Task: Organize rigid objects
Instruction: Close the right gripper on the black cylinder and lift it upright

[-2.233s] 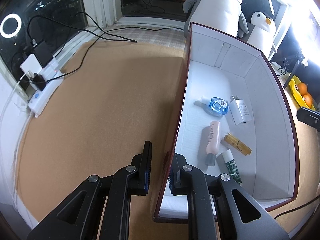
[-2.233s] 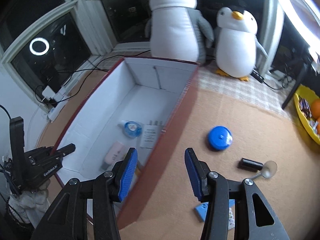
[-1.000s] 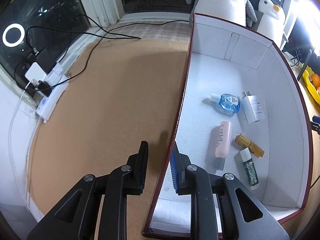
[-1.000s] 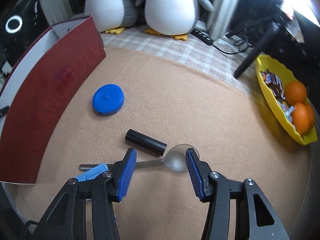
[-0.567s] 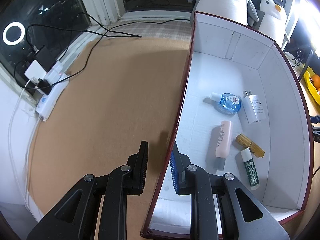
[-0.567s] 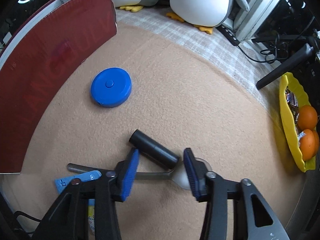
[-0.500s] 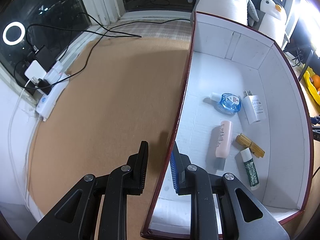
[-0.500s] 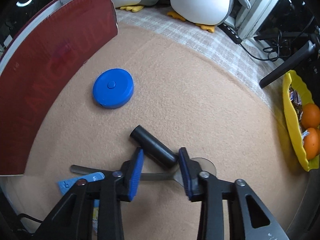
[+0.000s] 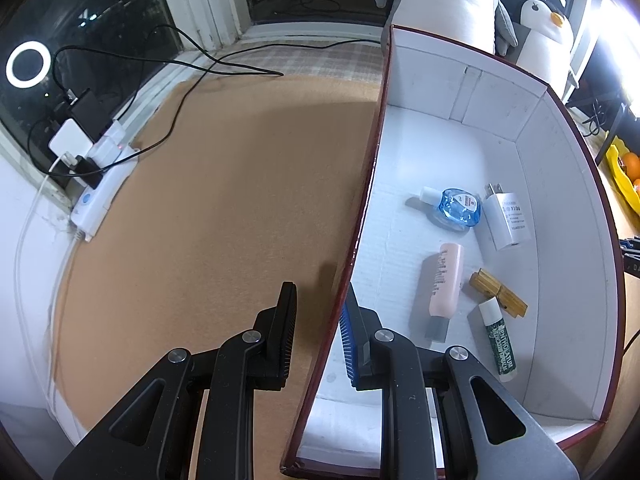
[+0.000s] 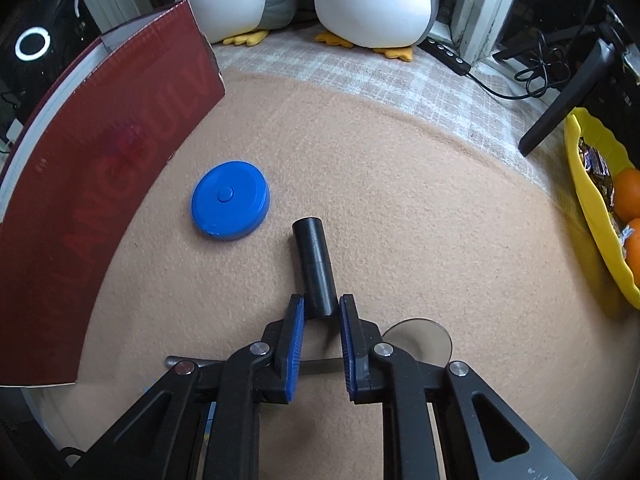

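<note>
Black cylinder (image 10: pixel 316 268), low centre of the right wrist frame, has its near end pinched by the right gripper (image 10: pixel 322 314), whose jaws have just been closing. Left of it lies a blue disc (image 10: pixel 230 200). Left gripper (image 9: pixel 318 312) narrowly straddles the box (image 9: pixel 362 216) wall, lower centre.

Five items in one box (image 9: pixel 568 216); two plush penguins (image 10: pixel 372 4); two oranges (image 10: pixel 628 196)

Spoon (image 10: pixel 420 342) handle mostly hidden under right gripper (image 10: pixel 321 312). Blue card (image 10: pixel 208 420) behind its arm, unidentifiable. Penguins (image 10: pixel 368 0) cropped at top edge.
</note>
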